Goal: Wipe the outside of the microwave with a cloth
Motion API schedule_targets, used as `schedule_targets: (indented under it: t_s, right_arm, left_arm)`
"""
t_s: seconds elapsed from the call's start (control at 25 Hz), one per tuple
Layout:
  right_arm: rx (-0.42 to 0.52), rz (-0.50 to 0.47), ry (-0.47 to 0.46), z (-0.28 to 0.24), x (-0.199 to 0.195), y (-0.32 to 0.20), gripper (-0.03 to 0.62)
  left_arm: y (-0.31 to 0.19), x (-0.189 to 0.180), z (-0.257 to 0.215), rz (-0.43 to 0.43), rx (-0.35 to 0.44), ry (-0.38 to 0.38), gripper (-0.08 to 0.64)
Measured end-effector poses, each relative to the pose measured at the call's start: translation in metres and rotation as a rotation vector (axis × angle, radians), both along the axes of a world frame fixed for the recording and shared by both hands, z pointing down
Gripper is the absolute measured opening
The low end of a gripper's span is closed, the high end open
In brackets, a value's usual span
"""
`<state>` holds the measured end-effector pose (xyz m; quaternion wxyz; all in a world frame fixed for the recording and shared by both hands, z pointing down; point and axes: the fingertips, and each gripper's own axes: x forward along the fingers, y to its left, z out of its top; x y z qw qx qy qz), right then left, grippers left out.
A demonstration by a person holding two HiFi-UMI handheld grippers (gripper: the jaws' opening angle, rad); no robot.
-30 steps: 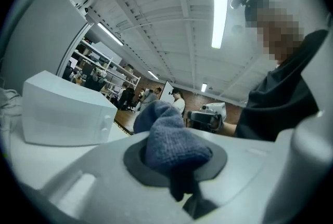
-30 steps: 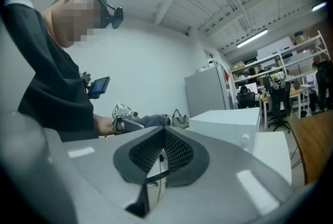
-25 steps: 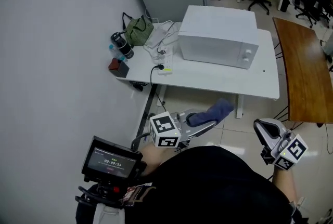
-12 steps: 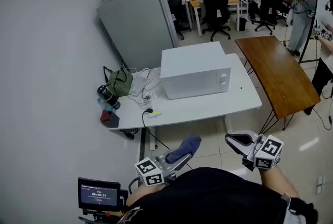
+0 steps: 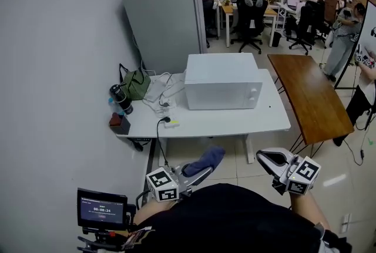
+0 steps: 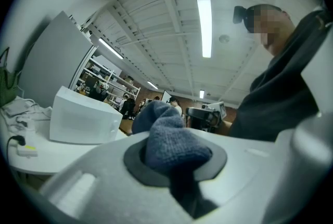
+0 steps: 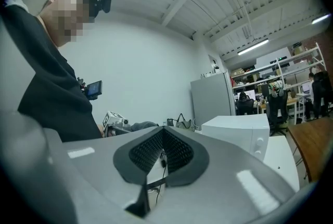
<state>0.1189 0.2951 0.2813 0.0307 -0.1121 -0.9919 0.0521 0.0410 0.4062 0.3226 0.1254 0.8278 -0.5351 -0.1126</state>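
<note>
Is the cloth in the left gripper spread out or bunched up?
Bunched up: the cloth bulges as a rounded wad, pinched in the left gripper.

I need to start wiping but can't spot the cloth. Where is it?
The blue cloth is clamped in the left gripper, low in the head view, short of the white table carrying the microwave.

The microwave [image 5: 222, 88] and its table [image 5: 258, 118] are white; the cloth [image 5: 202, 161], lower centre, is blue. The pale grey left gripper [image 5: 200, 172] and right gripper [image 5: 265, 157] bear black-and-white square-marker cubes.
</note>
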Motion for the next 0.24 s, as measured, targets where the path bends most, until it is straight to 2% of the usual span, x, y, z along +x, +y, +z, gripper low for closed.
schedule_targets:
  t_s: [0.24]
  right_arm:
    - [0.018,-0.014,-0.005,0.0014,0.0082,-0.0001,0.005]
  left_arm:
    - [-0.0044,0.0112,0.0060,0.020,0.031,-0.011,0.054]
